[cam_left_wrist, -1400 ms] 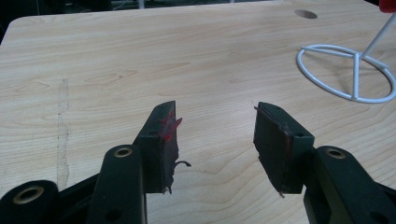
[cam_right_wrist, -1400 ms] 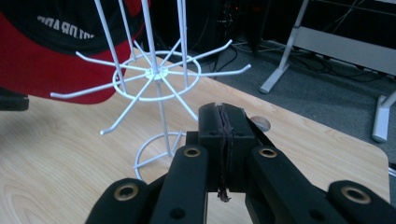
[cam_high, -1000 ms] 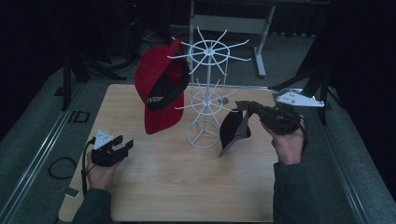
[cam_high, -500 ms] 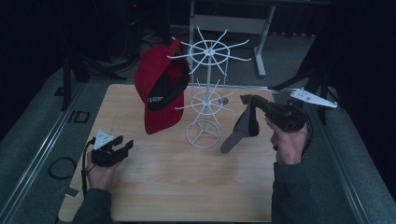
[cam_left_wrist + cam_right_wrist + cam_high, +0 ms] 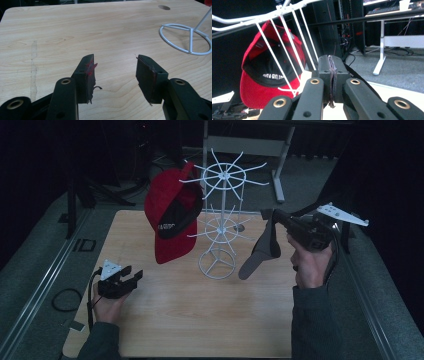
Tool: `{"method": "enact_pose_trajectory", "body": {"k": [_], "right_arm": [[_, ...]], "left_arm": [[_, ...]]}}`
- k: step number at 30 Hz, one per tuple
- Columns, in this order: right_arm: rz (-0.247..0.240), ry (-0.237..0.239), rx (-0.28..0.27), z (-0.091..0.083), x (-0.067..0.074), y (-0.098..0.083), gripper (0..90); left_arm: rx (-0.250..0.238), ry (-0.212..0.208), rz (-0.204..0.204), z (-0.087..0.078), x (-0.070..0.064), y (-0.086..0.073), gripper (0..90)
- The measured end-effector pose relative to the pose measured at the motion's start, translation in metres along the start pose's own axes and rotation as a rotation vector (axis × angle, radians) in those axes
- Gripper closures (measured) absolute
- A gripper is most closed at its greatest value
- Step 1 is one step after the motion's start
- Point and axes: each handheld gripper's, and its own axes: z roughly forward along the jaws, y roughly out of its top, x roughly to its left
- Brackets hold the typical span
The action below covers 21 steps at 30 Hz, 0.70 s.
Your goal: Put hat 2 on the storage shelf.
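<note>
The person's right gripper (image 5: 272,217) is raised beside the white wire hat rack (image 5: 220,222), its jaws clamped tight on the edge of a dark cap (image 5: 260,251) that hangs down from them, brim lowest, clear of the table (image 5: 200,320). In the right gripper view a thin strip of dark fabric (image 5: 332,80) shows pinched between the closed jaws. A red cap (image 5: 172,220) already hangs on an upper prong on the rack's far-left side.

The left gripper (image 5: 125,281) rests low over the table near its left edge, well apart from the rack, jaws standing wide open with nothing between them.

The work in hand looks to be hanging the dark cap on a free prong. To do it well, I'd say the right hand should lift the cap so its opening faces a bare prong on the near-right side, then slide it along the wire until the crown or the back strap catches before letting go. The rack looks light; pushing sideways could tip or spin it, so the idle left gripper might steady the ring base (image 5: 186,37).
</note>
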Motion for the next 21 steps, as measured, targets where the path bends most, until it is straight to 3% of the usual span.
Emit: {"method": "enact_pose_trajectory", "body": {"k": [10, 21], "right_arm": [[-0.046, 0.001, -0.026, 0.004, 0.009, 0.019, 88.6], [-0.058, 0.006, -0.064, 0.004, 0.014, 0.034, 88.7]], "left_arm": [[0.002, 0.001, -0.001, 0.001, 0.0, 0.0, 50.1], [0.0, -0.004, -0.009, 0.001, 0.001, -0.001, 50.1]]}}
